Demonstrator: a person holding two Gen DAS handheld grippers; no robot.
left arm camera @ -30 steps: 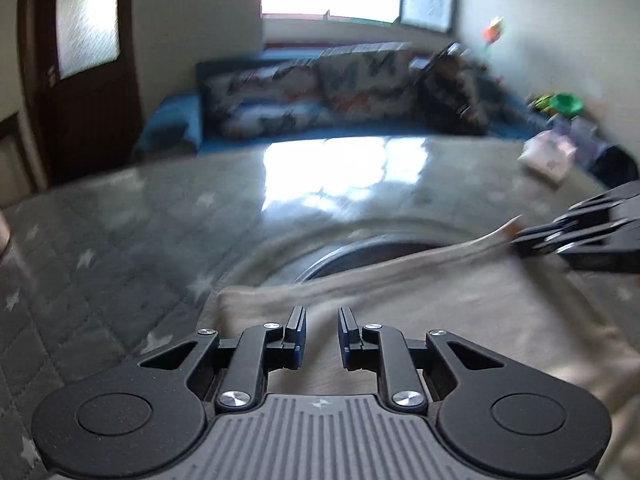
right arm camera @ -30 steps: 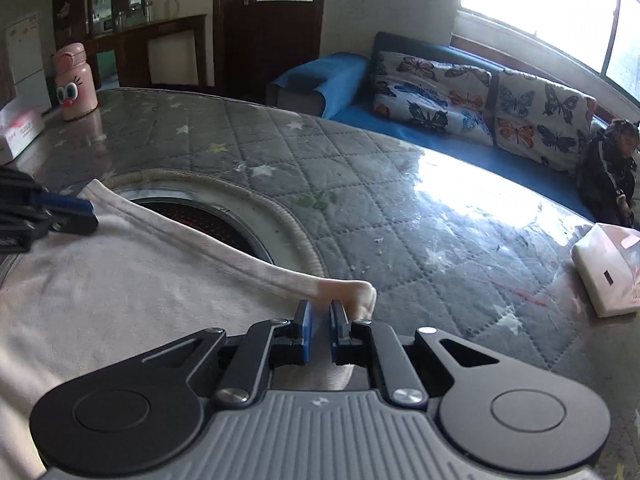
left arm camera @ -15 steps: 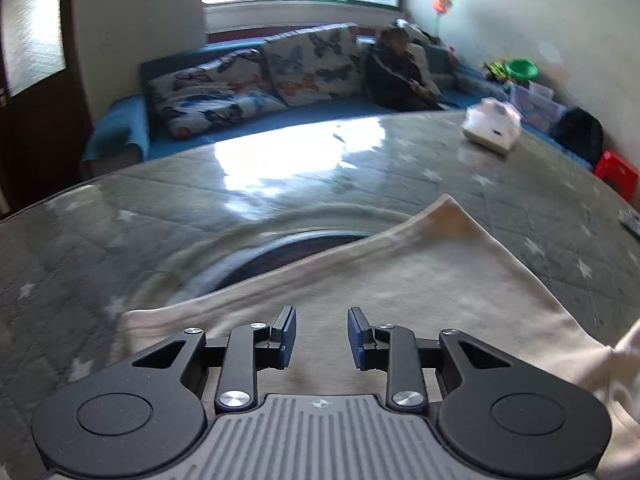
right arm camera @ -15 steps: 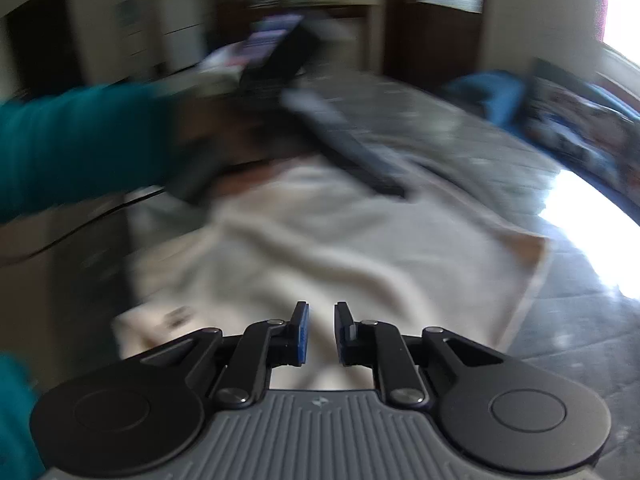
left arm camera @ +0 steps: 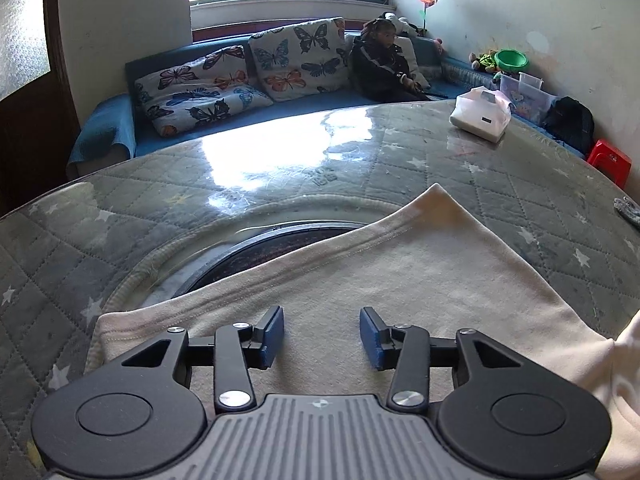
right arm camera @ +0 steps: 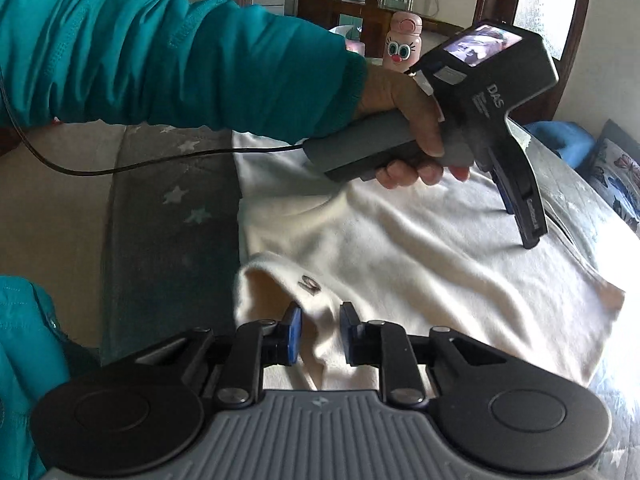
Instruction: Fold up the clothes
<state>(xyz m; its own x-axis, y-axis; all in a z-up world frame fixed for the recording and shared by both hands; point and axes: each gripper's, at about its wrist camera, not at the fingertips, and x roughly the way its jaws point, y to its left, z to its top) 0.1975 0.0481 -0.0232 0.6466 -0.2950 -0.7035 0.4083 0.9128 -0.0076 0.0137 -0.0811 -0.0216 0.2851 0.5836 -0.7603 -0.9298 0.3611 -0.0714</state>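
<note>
Now the left gripper (left arm camera: pixel 322 336) is seen released, its jaws having just been opening with nothing clamped, over the cream garment (left arm camera: pixel 400 280) that is spread on the quilted table cover (left arm camera: pixel 160 200). The right gripper (right arm camera: pixel 320 336) is held slightly parted above a rumpled fold of that garment; no cloth is pinched.

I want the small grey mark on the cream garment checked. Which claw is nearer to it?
Right. The right claw hovers just short of the mark; the left claw is across the garment, near its far hem.
</note>
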